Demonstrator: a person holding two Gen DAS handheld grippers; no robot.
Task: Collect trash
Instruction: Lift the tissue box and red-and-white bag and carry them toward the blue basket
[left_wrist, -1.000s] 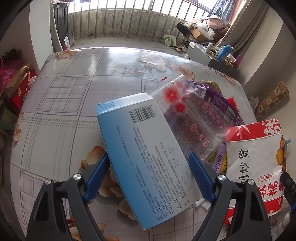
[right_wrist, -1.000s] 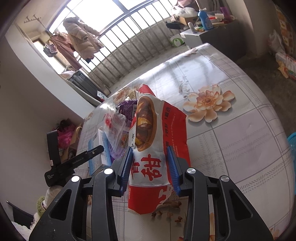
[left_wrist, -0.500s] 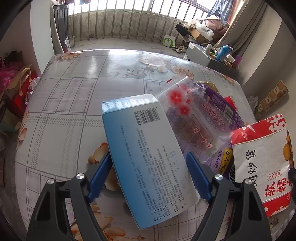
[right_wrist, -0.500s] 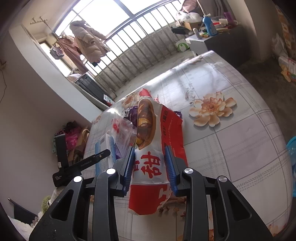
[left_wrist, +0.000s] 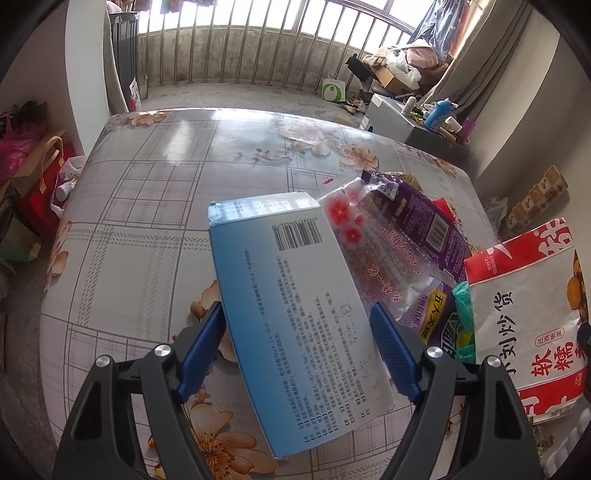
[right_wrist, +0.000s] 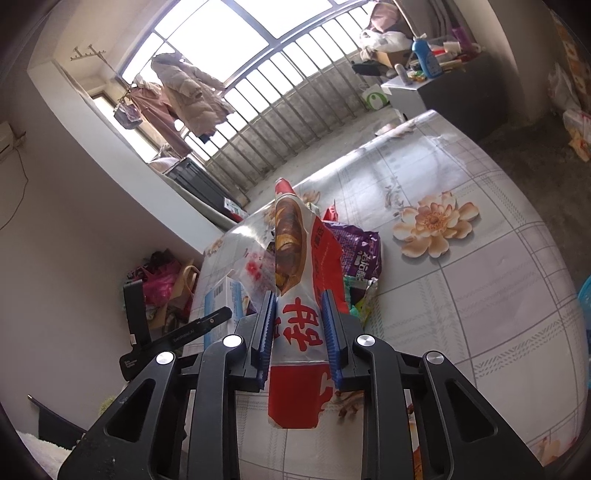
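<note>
Both grippers work over a table (left_wrist: 147, 229) covered in a glossy grey check cloth printed with peach flowers. At the bottom centre of the right wrist view, the right gripper (right_wrist: 297, 317) has its blue fingers (right_wrist: 266, 321) squeezed onto a red and white snack bag (right_wrist: 301, 280), which stands up between them with its top pointing toward the frame's centre. In the left wrist view the left gripper (left_wrist: 295, 325) is spread wide, its blue fingers (left_wrist: 201, 349) either side of a blue and white box (left_wrist: 291, 317) lying tilted across the lower middle; whether they touch the box I cannot tell. Just right of the box lie a clear bag with red flowers (left_wrist: 354, 236) and a purple wrapper (left_wrist: 417, 218), overlapping. Beyond the table, at the top of both frames, a barred balcony railing (left_wrist: 229, 55) lets in daylight; coats (right_wrist: 188, 96) hang at upper left of the right view, and a cluttered cabinet (left_wrist: 406, 118) stands at upper right of the left view.
</note>
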